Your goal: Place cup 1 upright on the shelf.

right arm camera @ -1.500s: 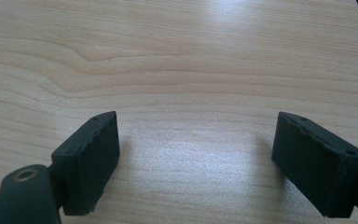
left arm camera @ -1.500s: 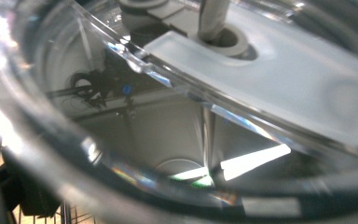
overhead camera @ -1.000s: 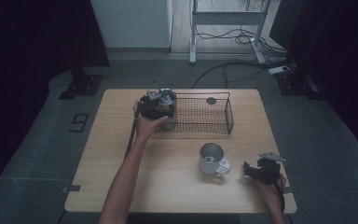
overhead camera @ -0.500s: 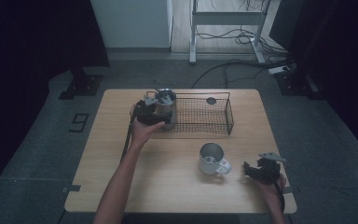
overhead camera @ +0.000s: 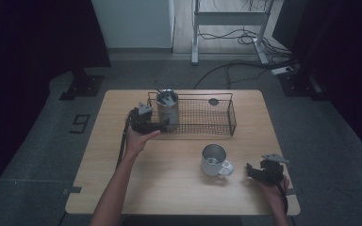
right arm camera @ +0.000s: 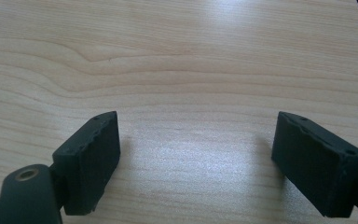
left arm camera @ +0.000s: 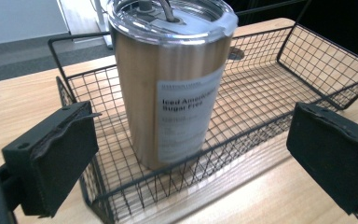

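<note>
A steel tumbler (overhead camera: 167, 106) with a clear lid and a white label stands upright in the left end of a black wire basket (overhead camera: 231, 115). In the left gripper view the tumbler (left arm camera: 168, 84) rises just beyond the basket's near wall. My left gripper (overhead camera: 164, 124) sits outside that wall, open, with both pads apart from the tumbler. Its jaws have just been closing a little, with nothing between them (left arm camera: 191, 158). My right gripper (overhead camera: 250, 170) rests low at the table's front right, open over bare wood (right arm camera: 196, 163). A white mug (overhead camera: 213, 160) stands to its left.
A small dark disc (overhead camera: 213, 101) lies at the basket's back, also seen past the tumbler as a dark disc (left arm camera: 235, 53). The basket spans the back middle of the wooden table (overhead camera: 122, 188). Cables and a metal stand are on the floor behind.
My left hand has drawn back from the tumbler, toward the person and to the left. The tumbler stays upright in the basket. The right hand has not moved.
</note>
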`<move>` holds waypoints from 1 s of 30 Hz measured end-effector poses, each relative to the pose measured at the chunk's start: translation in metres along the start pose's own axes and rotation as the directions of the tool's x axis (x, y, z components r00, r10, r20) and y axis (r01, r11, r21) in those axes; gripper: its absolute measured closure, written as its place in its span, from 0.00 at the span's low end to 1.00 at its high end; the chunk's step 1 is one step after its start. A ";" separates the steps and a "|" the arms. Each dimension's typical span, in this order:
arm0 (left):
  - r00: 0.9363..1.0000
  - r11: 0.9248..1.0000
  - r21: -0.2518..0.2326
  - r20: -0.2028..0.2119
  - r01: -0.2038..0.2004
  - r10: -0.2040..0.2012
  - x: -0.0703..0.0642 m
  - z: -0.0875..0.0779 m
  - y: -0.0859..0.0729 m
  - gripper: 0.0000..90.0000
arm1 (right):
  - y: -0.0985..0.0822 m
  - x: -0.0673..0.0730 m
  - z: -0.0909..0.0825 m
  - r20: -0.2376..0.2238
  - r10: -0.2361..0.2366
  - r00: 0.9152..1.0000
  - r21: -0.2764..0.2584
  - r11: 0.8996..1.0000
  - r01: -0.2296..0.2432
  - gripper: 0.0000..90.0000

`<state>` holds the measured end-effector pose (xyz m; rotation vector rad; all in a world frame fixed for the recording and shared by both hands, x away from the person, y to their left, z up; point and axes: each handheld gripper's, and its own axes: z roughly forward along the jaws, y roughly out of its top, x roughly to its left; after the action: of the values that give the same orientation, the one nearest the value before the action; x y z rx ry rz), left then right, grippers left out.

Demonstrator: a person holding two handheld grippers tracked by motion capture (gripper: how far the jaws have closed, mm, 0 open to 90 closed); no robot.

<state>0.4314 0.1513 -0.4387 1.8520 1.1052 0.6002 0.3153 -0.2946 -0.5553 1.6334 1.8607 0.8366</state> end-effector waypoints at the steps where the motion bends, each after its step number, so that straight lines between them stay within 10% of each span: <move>1: 1.000 1.000 0.000 0.000 0.000 0.000 0.000 0.000 0.000 0.02 | 0.000 0.000 0.000 0.000 0.000 1.000 0.000 1.000 0.000 0.17; 30: 0.999 0.999 0.031 0.053 -0.014 0.012 -0.009 -0.072 -0.070 0.03 | 0.000 0.000 0.000 0.000 0.000 1.000 -0.001 1.000 0.000 0.17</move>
<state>0.3414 0.1905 -0.4622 1.8929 1.0745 0.5408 0.3152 -0.2944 -0.5553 1.6328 1.8598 0.8375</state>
